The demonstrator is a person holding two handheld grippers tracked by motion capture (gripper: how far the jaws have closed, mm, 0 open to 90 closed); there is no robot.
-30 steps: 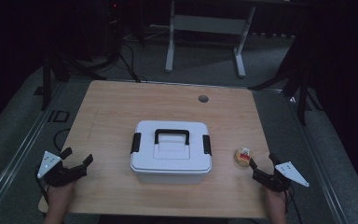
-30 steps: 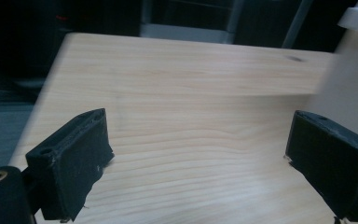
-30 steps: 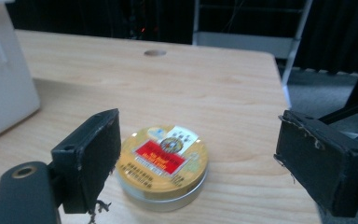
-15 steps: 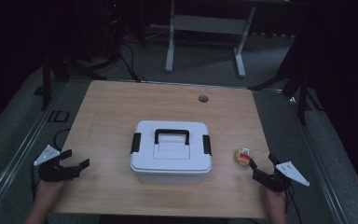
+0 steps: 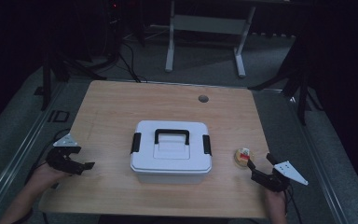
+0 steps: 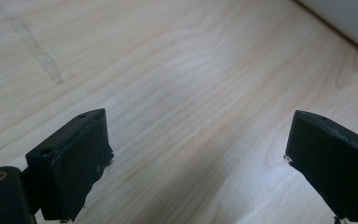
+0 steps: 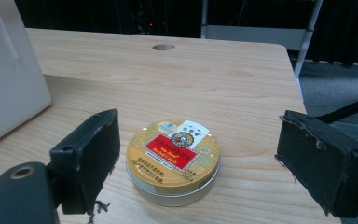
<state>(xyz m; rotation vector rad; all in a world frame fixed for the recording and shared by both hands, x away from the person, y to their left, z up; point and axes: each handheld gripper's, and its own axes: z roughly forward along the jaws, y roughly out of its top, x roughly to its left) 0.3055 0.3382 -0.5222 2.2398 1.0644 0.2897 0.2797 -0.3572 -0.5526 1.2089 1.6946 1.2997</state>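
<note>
A white lidded box with a black handle and black side latches stands mid-table. To its right lies a small round gold tin with a red label. My right gripper is open just in front of that tin. In the right gripper view the tin lies on the wood between and slightly beyond the spread jaws of the right gripper, untouched. My left gripper is open over bare wood near the table's left edge, pointing toward the box. The left gripper holds nothing; the box's corner shows at top right.
The wooden table has a round cable hole at the back. Beyond it stand a grey desk frame and dark stands on the floor. The box's white wall is at the left of the right gripper view.
My left gripper has shifted forward and a little inward along the table's left edge, turning its jaws toward the box. The right gripper, box and tin stayed put.
</note>
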